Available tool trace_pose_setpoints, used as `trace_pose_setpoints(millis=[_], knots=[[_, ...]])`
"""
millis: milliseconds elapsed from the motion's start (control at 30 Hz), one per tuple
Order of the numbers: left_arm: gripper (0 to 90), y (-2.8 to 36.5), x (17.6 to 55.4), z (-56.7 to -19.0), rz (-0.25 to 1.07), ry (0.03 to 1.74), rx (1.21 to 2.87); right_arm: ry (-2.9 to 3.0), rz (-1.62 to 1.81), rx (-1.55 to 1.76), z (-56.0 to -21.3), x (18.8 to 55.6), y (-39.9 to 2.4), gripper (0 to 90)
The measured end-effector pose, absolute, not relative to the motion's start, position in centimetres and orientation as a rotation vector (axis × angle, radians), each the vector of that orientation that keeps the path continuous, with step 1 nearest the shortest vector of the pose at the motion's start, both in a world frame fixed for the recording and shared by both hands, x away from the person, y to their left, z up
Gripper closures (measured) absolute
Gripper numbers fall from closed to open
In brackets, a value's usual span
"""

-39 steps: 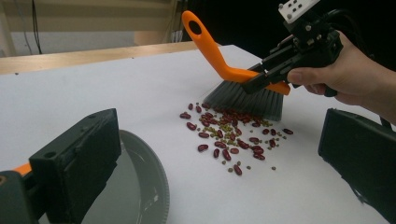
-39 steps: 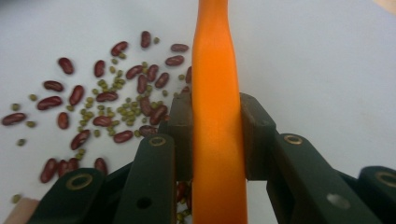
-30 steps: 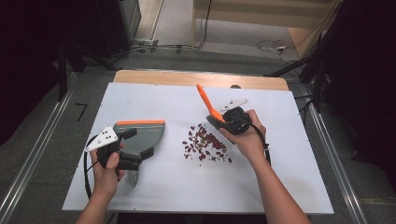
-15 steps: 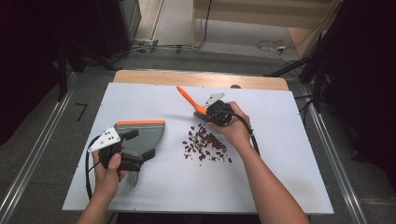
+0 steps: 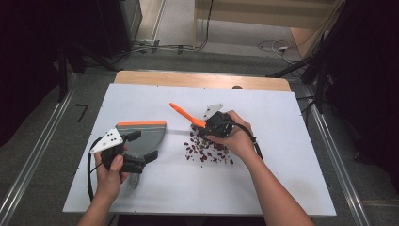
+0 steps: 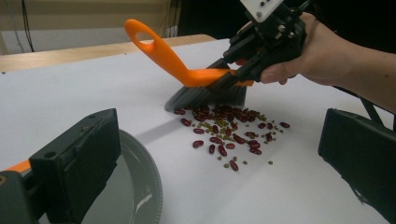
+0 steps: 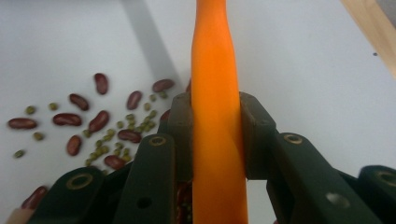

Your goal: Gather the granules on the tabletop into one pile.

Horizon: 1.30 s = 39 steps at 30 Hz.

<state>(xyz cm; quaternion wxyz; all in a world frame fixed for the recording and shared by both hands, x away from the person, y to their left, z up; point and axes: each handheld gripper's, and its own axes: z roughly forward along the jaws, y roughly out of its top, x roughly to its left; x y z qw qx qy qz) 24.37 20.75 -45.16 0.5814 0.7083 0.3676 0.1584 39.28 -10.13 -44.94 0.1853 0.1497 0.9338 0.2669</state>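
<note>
An orange-handled brush [image 5: 186, 113] is clamped in my right gripper [image 5: 209, 125], which is shut on its handle [image 7: 215, 70]. Its grey bristles [image 6: 205, 95] rest on the white table at the far edge of a scatter of red and small green beans [image 5: 207, 148] [image 6: 224, 135] [image 7: 98, 121]. To the left lies a grey dustpan [image 5: 146, 134] with an orange lip, its curved rim [image 6: 140, 186] beside one jaw of my left gripper [image 5: 141, 147]. That gripper's jaws stand wide apart, with bare table between the rim and the other jaw.
The white table top [image 5: 282, 141] has a wooden strip [image 5: 202, 80] along its far edge. Metal rails [image 5: 33, 165] run along both sides on the floor. The left gripper's black cable [image 5: 89, 169] loops beside the hand.
My right gripper has carried the brush left and slightly down, to the far side of the beans, and the handle now leans lower to the left. The left gripper and dustpan have stayed put.
</note>
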Motion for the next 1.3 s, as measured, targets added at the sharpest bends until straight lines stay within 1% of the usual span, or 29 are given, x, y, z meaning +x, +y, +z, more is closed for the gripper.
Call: trace_pose_setpoints(millis=[300,467,667,733,900,1167,1300], knots=[[0.0,20.7,24.3,-45.2,0.372,0.860,1.653,2.641,0.788,0.378,-44.0,38.5,-10.4,69.0],[0.0,20.8,24.4,-45.2,0.371,0.862,1.646,2.601,0.788,0.399,-43.4,39.5,-10.3,68.9],[0.0,20.9,24.4,-45.2,0.371,0.866,1.642,2.581,0.743,0.388,-44.7,40.9,-9.1,69.0],[0.0,20.9,24.3,-45.2,0.371,0.864,1.643,2.606,0.786,0.386,-44.9,40.9,-8.9,69.0],[0.0,21.0,24.4,-45.3,0.372,0.862,1.650,2.637,0.743,0.357,-45.0,39.8,-8.4,69.1],[0.0,20.9,24.3,-45.2,0.372,0.865,1.649,2.683,0.791,0.254,-44.7,38.2,-9.2,69.1],[0.0,20.8,24.4,-45.2,0.375,0.867,1.651,2.643,0.824,0.280,-43.7,37.7,-9.8,69.0]])
